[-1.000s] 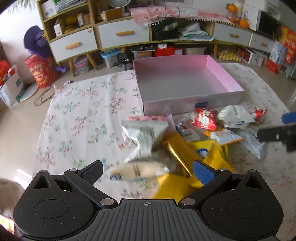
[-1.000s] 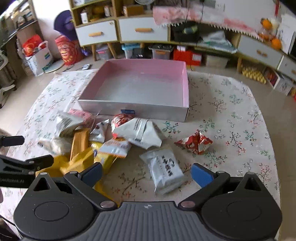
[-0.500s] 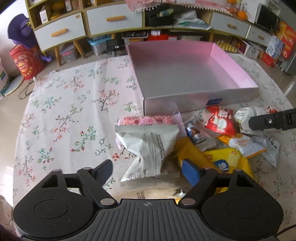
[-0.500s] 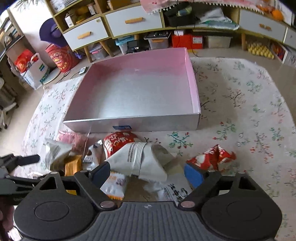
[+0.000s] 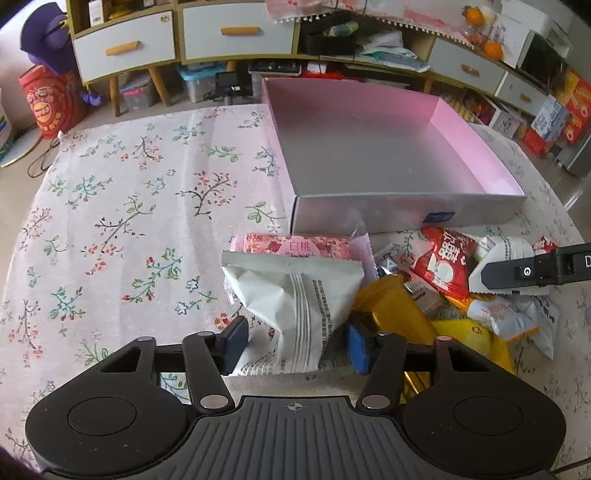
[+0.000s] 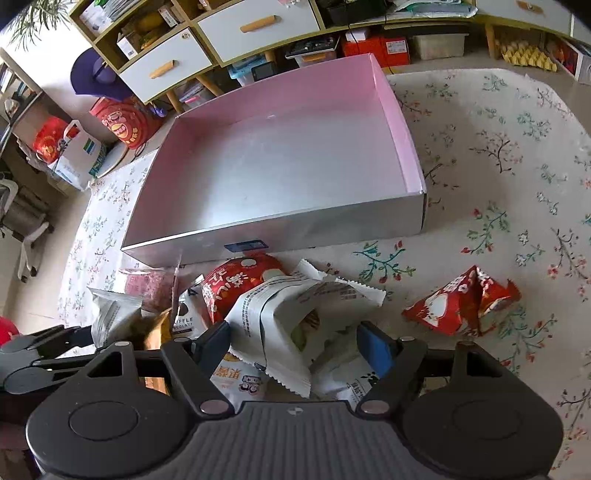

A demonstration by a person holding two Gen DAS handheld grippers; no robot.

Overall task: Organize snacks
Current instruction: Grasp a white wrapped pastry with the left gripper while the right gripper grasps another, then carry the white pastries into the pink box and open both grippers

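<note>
A pile of snack packets lies in front of a pink box with silver outer walls [image 5: 406, 210] [image 6: 295, 229]. My left gripper [image 5: 295, 345] is low over a white packet [image 5: 295, 302], which lies between its closing jaws with a gap still showing at the blue right pad. My right gripper [image 6: 293, 347] straddles another white packet [image 6: 280, 317]. Its jaws are closing too, and its pads are not pressing on the packet. A red packet [image 5: 443, 266] [image 6: 236, 284], a pink one [image 5: 295, 247] and a gold one [image 5: 391, 306] lie around them.
A second red packet [image 6: 461, 306] lies apart on the floral cloth [image 5: 129, 221] to the right. The right gripper's finger [image 5: 535, 271] reaches in over the pile. A cabinet with drawers [image 5: 221, 33], bags and storage boxes stand beyond the cloth.
Both grippers have come down and forward onto the pile. Their jaws have narrowed from wide open, each around a white packet. The box looks nearer.
</note>
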